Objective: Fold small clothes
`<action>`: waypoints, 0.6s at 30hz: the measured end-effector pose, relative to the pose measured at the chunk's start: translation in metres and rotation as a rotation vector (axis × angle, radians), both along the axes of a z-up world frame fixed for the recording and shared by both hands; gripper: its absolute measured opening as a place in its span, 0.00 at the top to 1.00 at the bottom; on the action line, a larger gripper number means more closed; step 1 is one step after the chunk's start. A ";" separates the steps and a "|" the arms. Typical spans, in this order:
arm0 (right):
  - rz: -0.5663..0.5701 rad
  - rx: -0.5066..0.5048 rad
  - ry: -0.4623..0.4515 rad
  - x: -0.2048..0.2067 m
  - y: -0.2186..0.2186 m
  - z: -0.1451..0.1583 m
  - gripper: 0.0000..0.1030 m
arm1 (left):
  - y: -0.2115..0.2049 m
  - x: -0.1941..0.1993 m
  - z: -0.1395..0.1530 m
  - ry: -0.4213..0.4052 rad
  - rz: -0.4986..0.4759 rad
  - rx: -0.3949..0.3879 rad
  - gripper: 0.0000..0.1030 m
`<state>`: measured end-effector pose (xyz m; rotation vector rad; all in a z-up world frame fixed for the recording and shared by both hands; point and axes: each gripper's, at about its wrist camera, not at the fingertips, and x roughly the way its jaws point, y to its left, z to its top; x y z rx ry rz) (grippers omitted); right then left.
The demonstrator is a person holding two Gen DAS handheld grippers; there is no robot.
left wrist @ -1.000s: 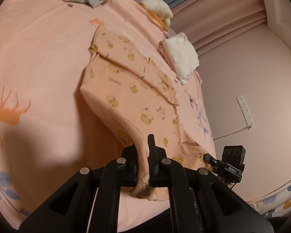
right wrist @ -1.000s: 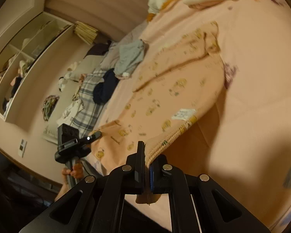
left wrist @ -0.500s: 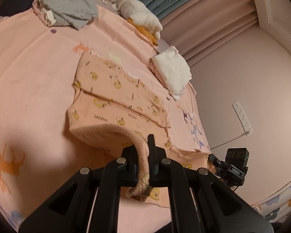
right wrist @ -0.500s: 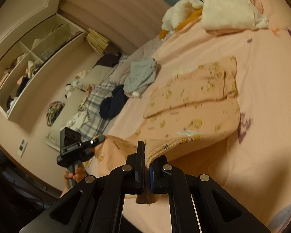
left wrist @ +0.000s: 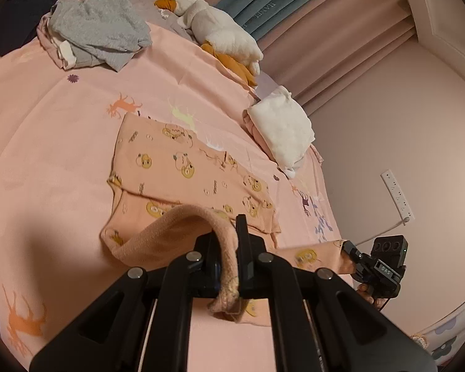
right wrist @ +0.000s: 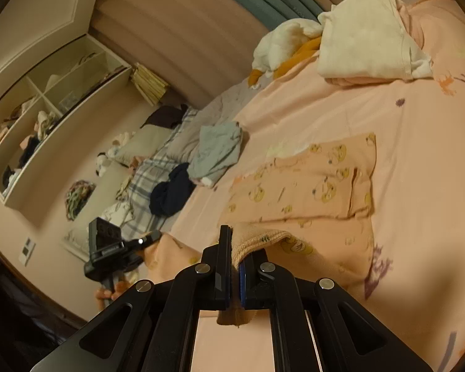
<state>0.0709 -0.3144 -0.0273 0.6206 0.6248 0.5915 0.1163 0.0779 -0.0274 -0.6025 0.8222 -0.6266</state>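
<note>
From the left wrist, my left gripper (left wrist: 231, 248) is clamped on the peach garment's (left wrist: 186, 167) hem, lifted over the bed (left wrist: 46, 155). From the right wrist, my right gripper (right wrist: 235, 266) pinches the other corner; uneven pulling could skew the fold.

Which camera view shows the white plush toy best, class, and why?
The left wrist view: the plush toy lies there nearly whole, white body and orange parts clear. The right wrist view shows it smaller, partly hidden behind the folded white cloth.
</note>
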 end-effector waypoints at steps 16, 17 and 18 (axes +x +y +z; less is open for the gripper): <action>-0.029 0.001 0.006 0.040 -0.011 0.003 0.94 | -0.011 0.045 0.000 -0.004 0.000 0.002 0.95; -0.033 0.002 0.007 0.042 -0.012 0.003 0.94 | -0.011 0.048 0.000 -0.004 0.002 0.003 0.95; -0.038 0.003 0.009 0.044 -0.013 0.003 0.94 | -0.011 0.051 0.000 -0.004 0.002 0.002 0.95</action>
